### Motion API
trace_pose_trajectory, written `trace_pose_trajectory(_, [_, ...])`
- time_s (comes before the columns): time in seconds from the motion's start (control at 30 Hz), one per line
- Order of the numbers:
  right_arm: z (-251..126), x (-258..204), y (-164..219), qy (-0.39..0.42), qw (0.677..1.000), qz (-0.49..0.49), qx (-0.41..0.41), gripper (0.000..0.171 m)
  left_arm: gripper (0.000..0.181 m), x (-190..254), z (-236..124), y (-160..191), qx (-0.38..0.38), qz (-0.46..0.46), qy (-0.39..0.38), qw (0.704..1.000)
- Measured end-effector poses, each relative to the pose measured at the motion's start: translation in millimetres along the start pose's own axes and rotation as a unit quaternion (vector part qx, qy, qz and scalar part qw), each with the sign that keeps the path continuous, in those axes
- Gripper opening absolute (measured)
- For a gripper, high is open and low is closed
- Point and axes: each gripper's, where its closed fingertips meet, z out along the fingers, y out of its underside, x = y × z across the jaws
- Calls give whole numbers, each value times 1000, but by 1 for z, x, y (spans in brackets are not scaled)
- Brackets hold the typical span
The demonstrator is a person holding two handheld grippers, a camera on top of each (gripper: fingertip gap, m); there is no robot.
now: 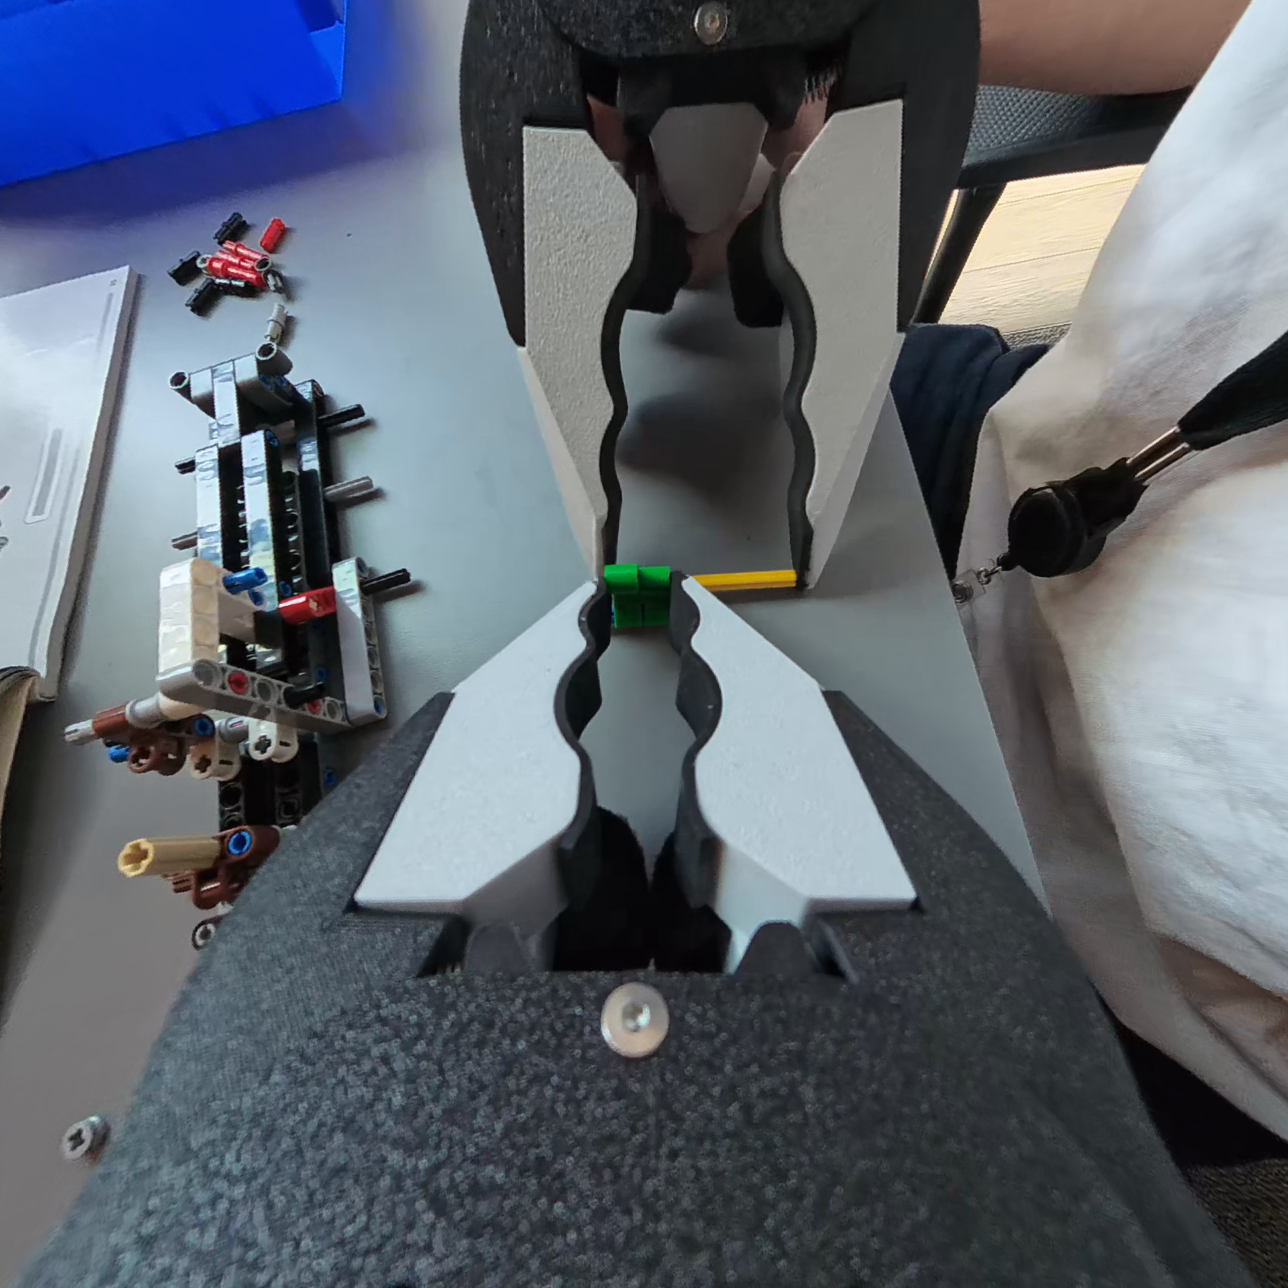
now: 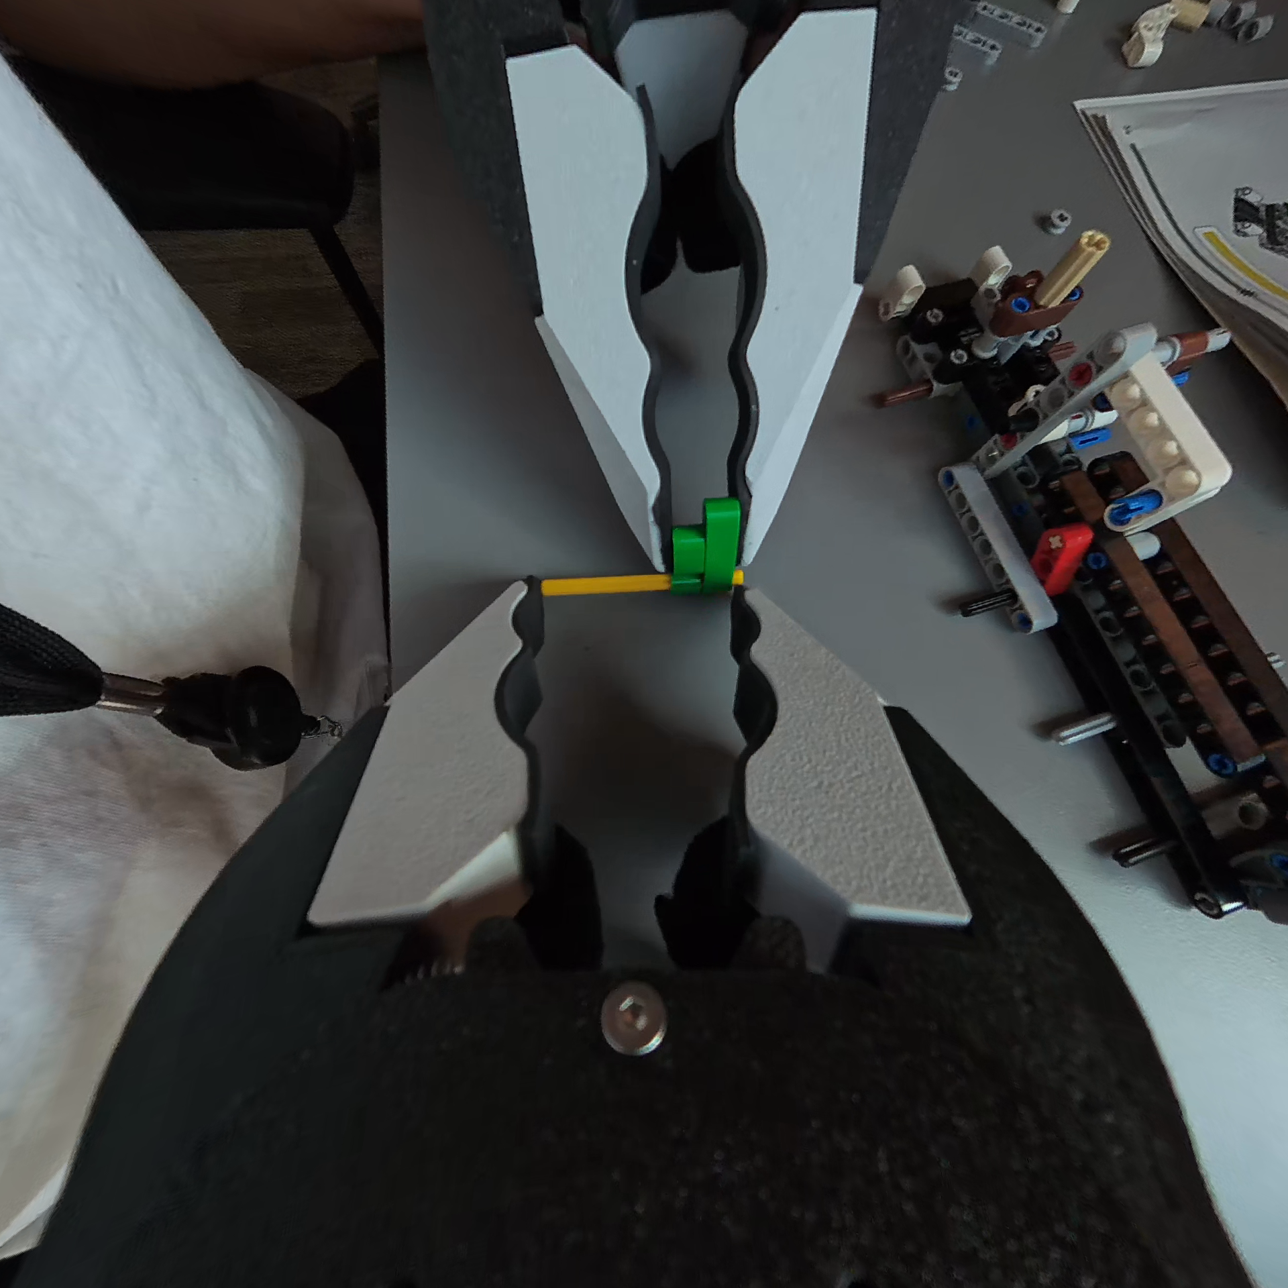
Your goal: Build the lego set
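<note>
A green connector piece (image 1: pixel 638 592) sits on a thin yellow axle (image 1: pixel 742 579), held above the grey table (image 1: pixel 446 348). My left gripper (image 1: pixel 638 601) is shut on the green piece from below in its own view. My right gripper (image 1: pixel 704 566) faces it from the top, jaws spread wide. In the right wrist view, the yellow axle (image 2: pixel 603 584) spans the gap of my right gripper (image 2: pixel 635 594), one fingertip at each axle end. The green piece (image 2: pixel 707 547) is near the axle's right end, pinched by the left gripper (image 2: pixel 704 554).
A partly built Technic frame (image 1: pixel 272 557) (image 2: pixel 1115 557) lies on the table beside the grippers. Loose red and black pins (image 1: pixel 233 265), an instruction booklet (image 1: pixel 56 453) (image 2: pixel 1199 195) and a blue bin (image 1: pixel 160 77) lie nearby. A person in white clothing (image 1: pixel 1150 557) sits at the table edge. Less than 4 cm separates the two grippers' tips.
</note>
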Motion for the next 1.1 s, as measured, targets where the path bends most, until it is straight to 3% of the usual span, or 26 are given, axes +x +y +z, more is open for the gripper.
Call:
trace_pose_trajectory(0.3, [1,0,1,0,1000,9,-3,51,15,0,0,0,-2,9,-19,1000])
trace_pose_trajectory(0.33, [0,-2,1,-3,1000,9,-3,41,15,-3,-1,1,-4,7,-30,1000])
trace_pose_trajectory(0.37, [-1,-5,0,-8,1000,-5,0,19,15,-9,-3,4,-8,2,-48,999])
trace_pose_trajectory(0.43, [1,-8,-1,1,1000,-29,-1,15,15,-8,-4,5,-6,0,-42,999])
trace_pose_trajectory(0.5, [1,-7,-1,-1,1000,-23,0,18,15,-8,-4,4,-5,6,-43,999])
trace_pose_trajectory(0.57, [1,-2,0,-7,1000,10,-1,35,15,-5,-4,4,-3,8,-34,999])
trace_pose_trajectory(0.77, [-4,7,-4,10,1000,9,18,46,15,-2,-4,3,-1,16,-29,999])
trace_pose_trajectory(0.93, [-2,3,-6,27,999,-32,21,44,15,-2,-3,3,-2,11,-25,1000])
trace_pose_trajectory(1.1, [-3,-2,-6,27,998,-45,22,56,15,-3,-3,4,-3,-4,-16,1000])
